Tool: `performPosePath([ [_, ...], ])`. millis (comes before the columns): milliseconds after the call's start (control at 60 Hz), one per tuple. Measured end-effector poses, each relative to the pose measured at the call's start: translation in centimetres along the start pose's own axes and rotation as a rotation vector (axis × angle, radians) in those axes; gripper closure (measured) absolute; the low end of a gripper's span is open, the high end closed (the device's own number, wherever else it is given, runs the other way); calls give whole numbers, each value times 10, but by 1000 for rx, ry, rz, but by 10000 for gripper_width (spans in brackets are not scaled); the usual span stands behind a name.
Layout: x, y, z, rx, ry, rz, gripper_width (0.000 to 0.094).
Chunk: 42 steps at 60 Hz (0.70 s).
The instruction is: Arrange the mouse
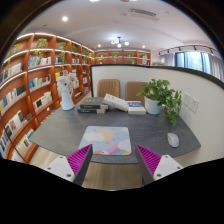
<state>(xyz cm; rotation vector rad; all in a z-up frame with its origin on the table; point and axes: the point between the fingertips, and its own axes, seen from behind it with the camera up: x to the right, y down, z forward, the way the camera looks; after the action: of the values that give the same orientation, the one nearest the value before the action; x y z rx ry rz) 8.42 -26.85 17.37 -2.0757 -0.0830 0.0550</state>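
A small grey mouse (173, 139) lies on the dark grey table (65, 130), to the right of a pastel mouse mat (106, 140) that lies flat near the table's front edge. My gripper (113, 160) is open and empty, held back from the table, with its two fingers spread wide. The left finger pad (79, 158) and the right one sit at either side of the mat's near edge. The mouse is ahead of the right finger and to its right, well apart from it.
A potted green plant (160, 96) stands at the table's far right. Books (117, 103) are stacked at the back middle, a white object (66, 95) at the back left. Bookshelves (25, 85) line the left wall. Two chairs (121, 89) stand behind the table.
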Motion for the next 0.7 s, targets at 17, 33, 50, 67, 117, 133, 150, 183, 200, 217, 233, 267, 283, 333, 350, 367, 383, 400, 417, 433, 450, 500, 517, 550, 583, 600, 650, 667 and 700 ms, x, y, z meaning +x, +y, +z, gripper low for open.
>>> performPosePath([
  [17, -3, 1, 14, 1, -4, -2, 79],
  [33, -2, 3, 14, -2, -4, -5, 76],
  [50, -1, 4, 15, -4, -6, -7, 74],
  [67, 0, 6, 16, -8, -8, -8, 73],
  [117, 6, 14, 21, -15, -9, -1, 81],
  [133, 10, 18, 19, -19, -6, 2, 81],
  [150, 14, 22, 22, -23, -4, 6, 80],
  [183, 24, 30, 26, -33, 4, 12, 80],
  [200, 29, 34, 26, -38, 8, 14, 80],
  [217, 35, 38, 27, -43, 13, 16, 81],
  [233, 40, 42, 28, -49, 19, 18, 80],
  [267, 53, 51, 29, -60, 31, 22, 81],
  [283, 60, 55, 29, -66, 37, 24, 82],
  [333, 81, 68, 30, -83, 54, 34, 80],
  [350, 88, 71, 30, -87, 59, 39, 81],
  [367, 95, 75, 29, -92, 64, 44, 80],
  [383, 103, 79, 29, -99, 70, 49, 82],
  [400, 111, 84, 30, -108, 77, 53, 81],
  [417, 120, 89, 30, -117, 85, 58, 80],
  [433, 128, 93, 31, -126, 92, 61, 80],
  [450, 137, 97, 32, -135, 101, 65, 80],
  [500, 167, 105, 30, -161, 132, 72, 82],
  [517, 177, 107, 31, -167, 143, 74, 85],
  [550, 197, 111, 36, -175, 164, 78, 88],
  [583, 215, 113, 42, -181, 182, 81, 92],
  [600, 224, 114, 45, -184, 189, 83, 90],
  [650, 250, 114, 56, -188, 208, 93, 94],
  [667, 257, 114, 60, -190, 213, 97, 93],
  [700, 272, 114, 68, -197, 221, 104, 90],
])
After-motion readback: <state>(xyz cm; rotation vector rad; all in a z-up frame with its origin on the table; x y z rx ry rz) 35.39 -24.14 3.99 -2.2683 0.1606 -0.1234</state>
